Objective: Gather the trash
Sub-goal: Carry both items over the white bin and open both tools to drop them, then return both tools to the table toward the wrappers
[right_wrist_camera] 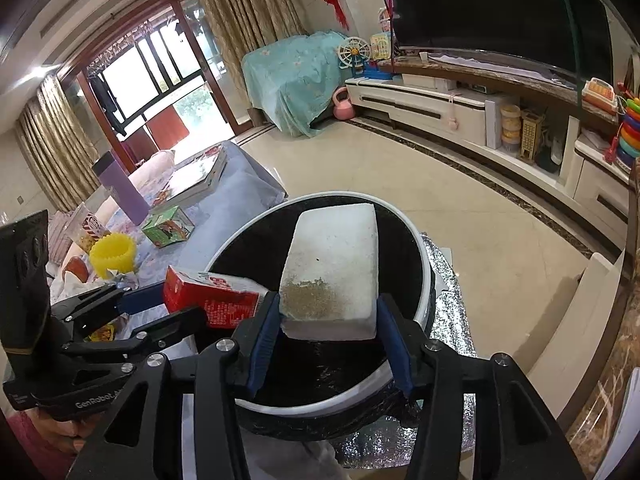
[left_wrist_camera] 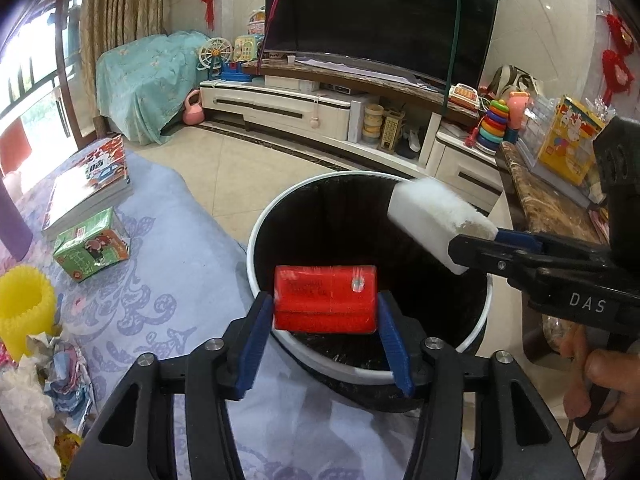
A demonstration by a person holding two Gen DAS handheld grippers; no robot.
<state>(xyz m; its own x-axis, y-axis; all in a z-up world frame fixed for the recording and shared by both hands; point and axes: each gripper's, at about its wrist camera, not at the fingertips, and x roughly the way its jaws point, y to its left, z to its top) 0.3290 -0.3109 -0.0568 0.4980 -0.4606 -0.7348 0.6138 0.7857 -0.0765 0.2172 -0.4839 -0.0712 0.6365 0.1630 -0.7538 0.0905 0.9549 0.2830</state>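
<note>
My left gripper point(left_wrist_camera: 325, 316) is shut on a red carton point(left_wrist_camera: 325, 298) and holds it over the near rim of a round bin with a black liner point(left_wrist_camera: 360, 216). My right gripper point(right_wrist_camera: 326, 320) is shut on a white foam block point(right_wrist_camera: 336, 264), stained brown at its near end, held over the same bin point(right_wrist_camera: 256, 256). In the left wrist view the right gripper point(left_wrist_camera: 476, 244) reaches in from the right with the foam block point(left_wrist_camera: 436, 222) above the bin's far right rim. In the right wrist view the left gripper point(right_wrist_camera: 160, 300) shows at left with the red carton point(right_wrist_camera: 212, 294).
A table with a lilac cloth point(left_wrist_camera: 180, 240) stands left of the bin. On it lie a green carton point(left_wrist_camera: 92, 244), books point(left_wrist_camera: 88, 184), a yellow ribbed cup point(left_wrist_camera: 24, 312), a purple bottle point(right_wrist_camera: 120, 188) and crumpled wrappers point(left_wrist_camera: 48, 372). A TV cabinet point(left_wrist_camera: 300, 108) lines the far wall. A marble-topped table point(left_wrist_camera: 552, 204) is at right.
</note>
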